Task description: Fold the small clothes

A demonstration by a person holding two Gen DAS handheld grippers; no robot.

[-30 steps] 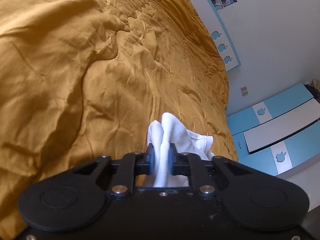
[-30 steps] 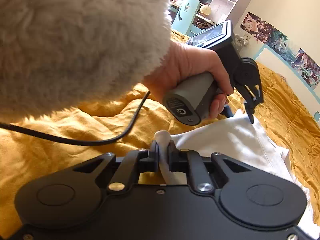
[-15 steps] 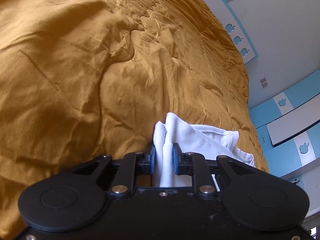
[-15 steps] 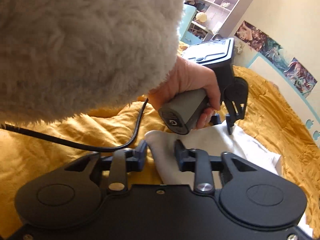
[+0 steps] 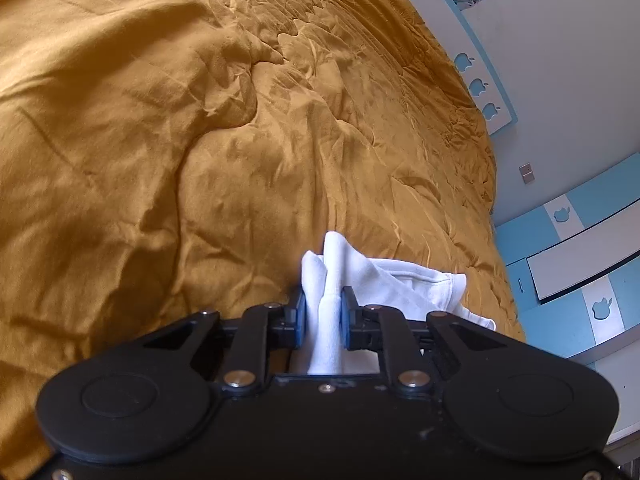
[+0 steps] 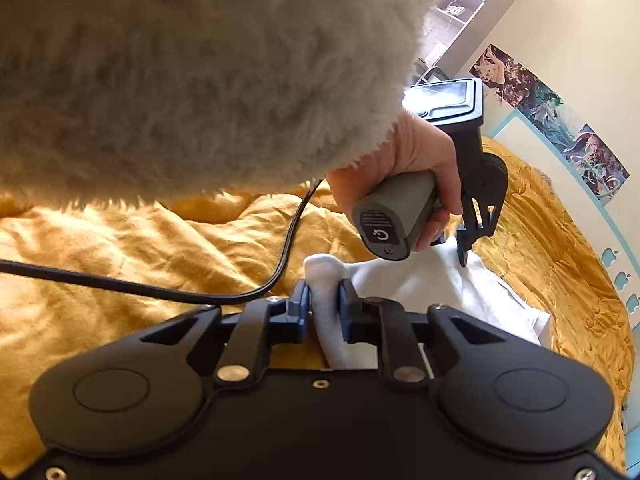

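Both our grippers, left [image 5: 323, 316] and right [image 6: 324, 306], are closing, pinching bunched cloth [image 5: 404, 284]. It's soft, light, limp. We'd better grip edges.

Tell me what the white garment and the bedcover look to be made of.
White garment: soft, matte knit, probably cotton; it bunches in thick rounded folds and shows a stitched hem. Bedcover: thin, mustard-yellow woven fabric with a slight sheen, likely cotton or a blend; it holds fine, sharp creases.
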